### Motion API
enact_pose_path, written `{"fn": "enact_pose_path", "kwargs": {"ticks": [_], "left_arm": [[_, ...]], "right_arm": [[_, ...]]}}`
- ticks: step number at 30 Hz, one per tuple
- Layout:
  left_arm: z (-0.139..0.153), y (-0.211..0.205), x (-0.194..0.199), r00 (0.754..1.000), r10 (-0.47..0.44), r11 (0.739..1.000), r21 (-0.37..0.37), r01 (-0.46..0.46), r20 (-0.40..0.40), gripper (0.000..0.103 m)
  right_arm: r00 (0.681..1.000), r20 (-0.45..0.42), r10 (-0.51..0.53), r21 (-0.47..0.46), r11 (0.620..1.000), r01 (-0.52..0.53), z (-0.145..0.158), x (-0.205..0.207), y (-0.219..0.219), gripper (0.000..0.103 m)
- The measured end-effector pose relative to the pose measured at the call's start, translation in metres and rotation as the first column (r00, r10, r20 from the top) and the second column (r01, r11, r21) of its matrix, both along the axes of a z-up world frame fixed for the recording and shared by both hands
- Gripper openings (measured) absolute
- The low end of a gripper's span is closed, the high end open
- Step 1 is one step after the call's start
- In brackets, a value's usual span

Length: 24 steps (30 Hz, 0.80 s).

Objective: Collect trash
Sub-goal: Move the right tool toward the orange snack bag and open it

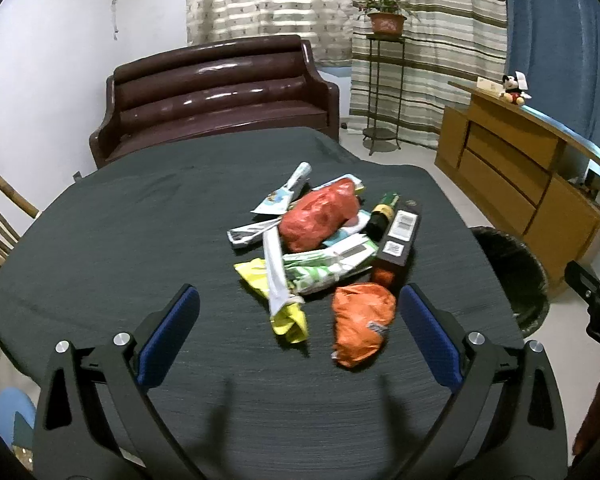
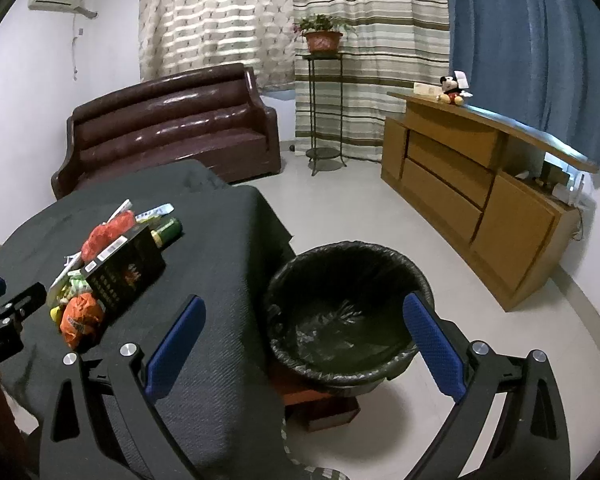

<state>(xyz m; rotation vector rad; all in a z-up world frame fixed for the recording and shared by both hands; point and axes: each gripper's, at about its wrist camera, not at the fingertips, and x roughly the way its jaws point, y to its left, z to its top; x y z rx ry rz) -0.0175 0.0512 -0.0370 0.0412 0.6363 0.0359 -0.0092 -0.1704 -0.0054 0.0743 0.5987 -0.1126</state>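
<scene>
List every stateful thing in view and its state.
Left gripper: open, empty.
Right gripper: open, empty.
Bin: lined, no trash seen inside.
Bottle: lying down.
Dark box: lying flat.
Orange bag: crumpled, on table.

Matt dark cloth [image 1: 120, 240] covers the table; glossy leather sofa [image 1: 220, 92]; crinkled plastic wrappers [image 1: 320, 220].

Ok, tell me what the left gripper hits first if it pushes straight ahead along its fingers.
Probably the crumpled orange plastic bag, nearest piece of the trash pile, lying on the dark table cloth just ahead of the open left gripper. The yellow wrapper beside it is about as close; depth is hard to judge.
</scene>
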Motion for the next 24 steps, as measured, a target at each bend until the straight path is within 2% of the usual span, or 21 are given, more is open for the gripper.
{"fn": "enact_pose_path", "kwargs": {"ticks": [2, 4, 5, 6, 14, 16, 19, 24], "left_arm": [[-0.002, 0.001, -0.004, 1.000, -0.004, 1.000, -0.001, 0.004, -0.010, 0.095], [-0.006, 0.000, -0.007, 1.000, -0.017, 1.000, 0.006, 0.017, -0.021, 0.086], [-0.004, -0.002, -0.004, 0.999, -0.025, 1.000, 0.009, 0.025, -0.028, 0.086], [-0.006, -0.005, -0.008, 0.999, -0.034, 0.999, 0.016, 0.035, -0.034, 0.086], [-0.001, 0.024, 0.004, 0.998, 0.029, 1.000, 0.007, -0.029, -0.061, 0.085], [-0.003, 0.031, 0.002, 0.996, 0.041, 0.999, 0.013, -0.040, -0.075, 0.081], [-0.002, 0.037, 0.011, 0.993, 0.046, 0.999, 0.008, -0.045, -0.112, 0.078], [-0.001, 0.037, 0.024, 0.991, 0.028, 1.000, 0.015, -0.026, -0.129, 0.075]], "right_arm": [[1.000, -0.005, 0.009, -0.003, 1.000, -0.009, -0.002, -0.001, 0.002, 0.093], [1.000, -0.017, 0.015, -0.003, 1.000, -0.015, -0.003, -0.002, 0.004, 0.079], [0.999, -0.028, 0.018, -0.003, 1.000, -0.018, -0.004, -0.002, 0.004, 0.068], [0.999, -0.040, 0.019, 0.001, 1.000, -0.019, -0.004, 0.000, 0.003, 0.065], [0.998, -0.058, 0.029, 0.015, 0.999, -0.028, -0.005, -0.003, 0.001, 0.065], [0.997, -0.066, 0.032, 0.017, 0.999, -0.031, -0.006, -0.003, 0.002, 0.065], [0.996, -0.078, 0.035, 0.018, 0.999, -0.033, -0.007, 0.000, 0.003, 0.065], [0.995, -0.090, 0.043, 0.019, 0.999, -0.041, -0.007, 0.004, 0.010, 0.065]]}}
